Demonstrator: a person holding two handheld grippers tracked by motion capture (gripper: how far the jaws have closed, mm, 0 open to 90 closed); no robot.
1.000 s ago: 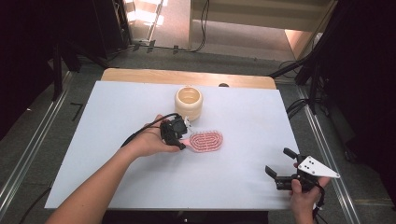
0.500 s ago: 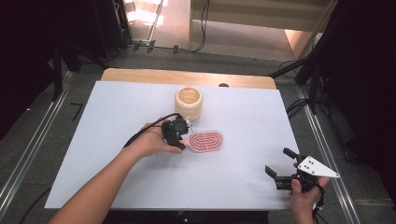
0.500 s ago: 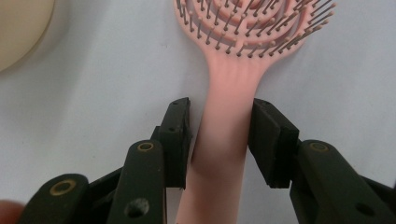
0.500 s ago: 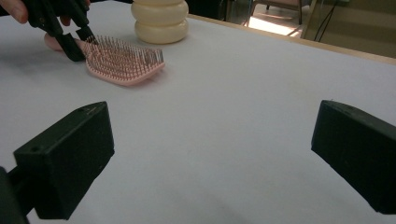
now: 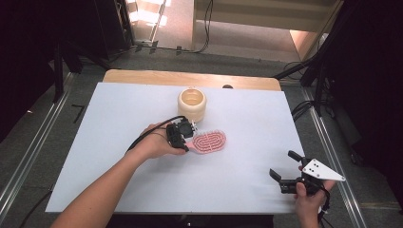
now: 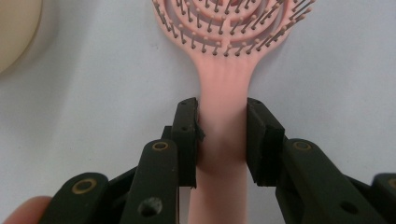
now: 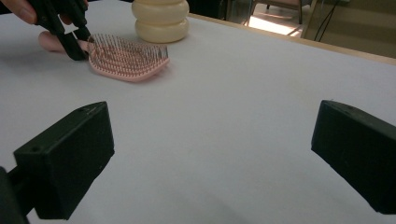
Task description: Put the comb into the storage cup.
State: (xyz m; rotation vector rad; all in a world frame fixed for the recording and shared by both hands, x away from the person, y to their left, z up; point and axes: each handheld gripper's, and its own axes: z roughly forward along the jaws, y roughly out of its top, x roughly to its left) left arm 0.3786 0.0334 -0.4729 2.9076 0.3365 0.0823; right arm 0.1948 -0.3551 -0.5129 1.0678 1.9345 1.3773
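Item 1, pink hairbrush (image 5: 210,141): I log it lying flat on the white table (image 5: 114,137), bristles up, just right of centre in the high view. Its oval head points toward the right of the frame and its handle toward the left. In the left gripper view the handle (image 6: 223,140) runs up the middle of the frame and widens into the bristled head at the top edge.

Item 2, left gripper (image 6: 223,135): my left-hand tool sits at the centre of the high view, at the handle end of the brush. Its jaws have just been closing, and I now see both black pads pressed against the two sides of the pink handle, pinching it. The brush rests on the table surface. A fingertip shows at the lower left corner of the left gripper view.

Item 3, right gripper (image 5: 291,172): at the lower right of the high view, near the table's front edge and well apart from the brush. Its jaws stand spread wide, with only bare table between them in the right gripper view.

Item 4, cream ribbed jar (image 5: 192,103): upright, just above the brush in the high view, near the left gripper but apart from it. In the right gripper view it stands at the top, behind the brush head.
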